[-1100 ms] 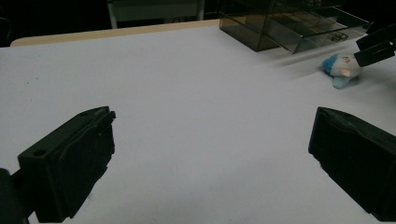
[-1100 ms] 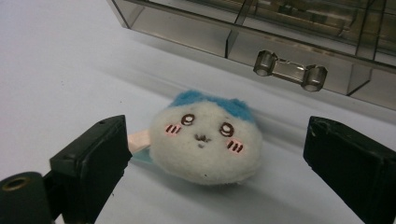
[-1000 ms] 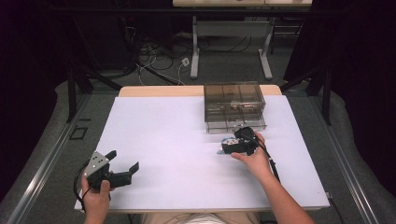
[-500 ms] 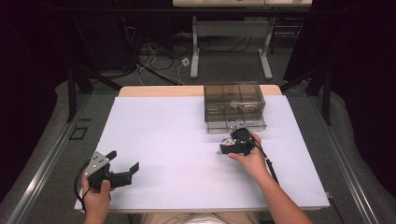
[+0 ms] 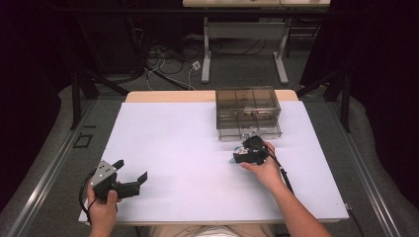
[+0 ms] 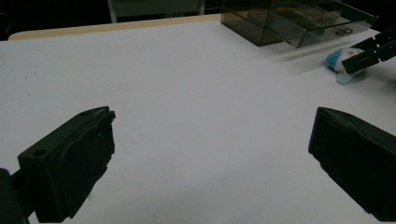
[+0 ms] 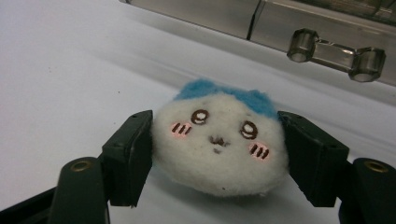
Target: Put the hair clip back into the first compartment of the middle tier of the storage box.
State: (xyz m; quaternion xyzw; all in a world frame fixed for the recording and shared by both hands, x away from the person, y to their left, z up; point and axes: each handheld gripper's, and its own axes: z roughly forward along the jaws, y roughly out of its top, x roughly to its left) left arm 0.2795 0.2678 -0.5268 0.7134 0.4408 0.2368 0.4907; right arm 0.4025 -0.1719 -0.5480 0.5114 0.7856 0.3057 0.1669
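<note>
Since the earlier frames the right hand-held gripper (image 5: pixel 239 157) has drawn slightly back from the drawer box (image 5: pixel 248 112) toward the person, while the left hand-held gripper (image 5: pixel 132 173) has kept its place. High view: the right hand-held gripper lies low over the white tabletop (image 5: pixel 188 143), just in front of the box, with the right hand (image 5: pixel 264 168) around it. Right gripper view: both jaws press the sides of a plush toy (image 7: pixel 219 140), a white face with blue ears, pink cheek marks and dark eyes; the toy appears to rest on the tabletop. A clear drawer handle (image 7: pixel 336 55) stands just behind the toy. Left gripper view: the left jaws stand wide apart with bare tabletop between them; the toy (image 6: pixel 343 65) shows far off at upper right, clamped in the other gripper, near the box (image 6: pixel 299 21). High view: the left hand (image 5: pixel 101 210) holds its gripper near the tabletop's front left corner, well apart from the toy.
</note>
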